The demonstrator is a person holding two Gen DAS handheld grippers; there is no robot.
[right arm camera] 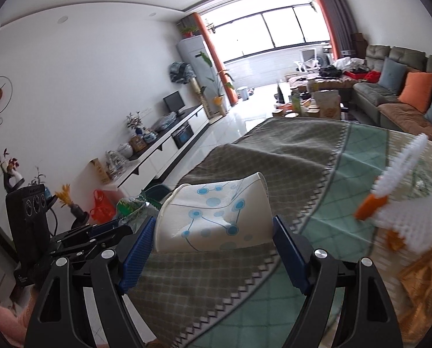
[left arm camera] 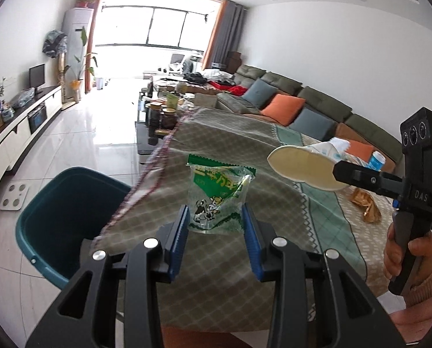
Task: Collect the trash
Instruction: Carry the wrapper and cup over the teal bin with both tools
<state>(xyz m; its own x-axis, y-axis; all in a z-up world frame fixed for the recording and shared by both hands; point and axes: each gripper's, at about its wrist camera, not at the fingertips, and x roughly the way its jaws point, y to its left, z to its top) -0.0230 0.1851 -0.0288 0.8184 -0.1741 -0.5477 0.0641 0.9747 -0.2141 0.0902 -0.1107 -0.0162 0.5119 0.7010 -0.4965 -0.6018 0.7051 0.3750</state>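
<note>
Pinching crinkly green snack wrapper (left arm camera: 216, 200) at lower edge, frame centre: left gripper (left arm camera: 216, 226); light, slippery; right gripper (right arm camera: 213, 232) clamps crushed paper cup (right arm camera: 216, 217) sideways, flimsy; teal bin (left arm camera: 65, 220) lower left.

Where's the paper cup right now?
The paper cup is crushed between the right claw pads, above the tablecloth; the left view shows it right of the green wrapper.

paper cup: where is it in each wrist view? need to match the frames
Left wrist: paper cup at right of centre, rim toward the camera, held in the right tongs.
Right wrist: paper cup low centre, squashed between the blue pads of the right tongs.
Shared landmark: orange cushion on the sofa.
</note>
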